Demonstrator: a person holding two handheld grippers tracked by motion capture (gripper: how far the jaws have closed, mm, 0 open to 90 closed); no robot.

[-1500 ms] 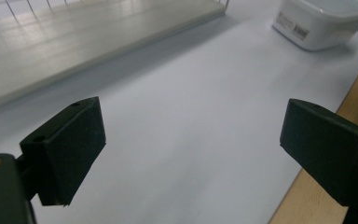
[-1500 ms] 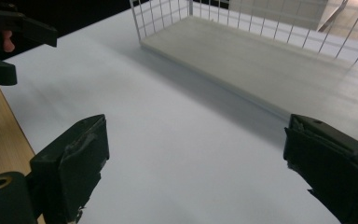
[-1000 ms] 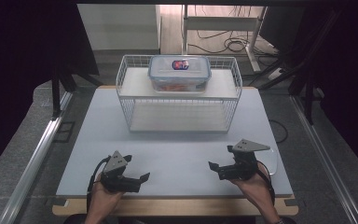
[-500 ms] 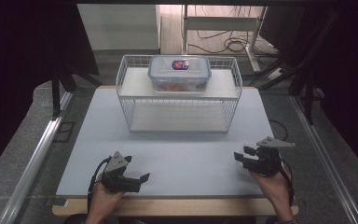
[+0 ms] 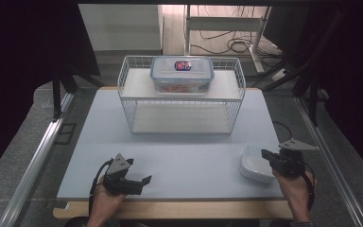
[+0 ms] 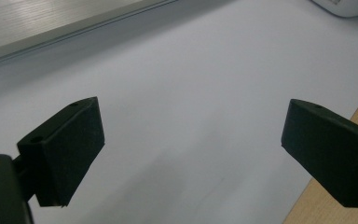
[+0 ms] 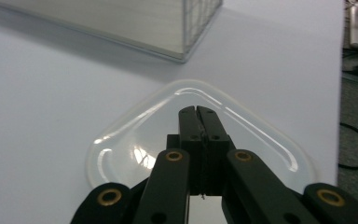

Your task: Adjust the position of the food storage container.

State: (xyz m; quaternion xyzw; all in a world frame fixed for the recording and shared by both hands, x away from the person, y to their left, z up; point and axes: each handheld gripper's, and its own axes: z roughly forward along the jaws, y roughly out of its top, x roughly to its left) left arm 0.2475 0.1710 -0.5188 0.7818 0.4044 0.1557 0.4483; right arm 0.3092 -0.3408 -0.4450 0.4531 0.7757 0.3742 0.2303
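Where the right tongs (image 7: 199, 111) hover, a white rounded-square dish (image 7: 135, 140) gleams.

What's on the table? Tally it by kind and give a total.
Wire racks: 1
Lidded food boxes: 1, on top of the rack
White dishes: 1, near the right gripper
Total: 3

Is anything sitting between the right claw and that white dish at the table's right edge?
Nothing visible. The right claw, jaws shut together with nothing between them, hangs directly over the white rounded-square plastic dish. The clear lidded plastic container sits far off on the white wire rack.
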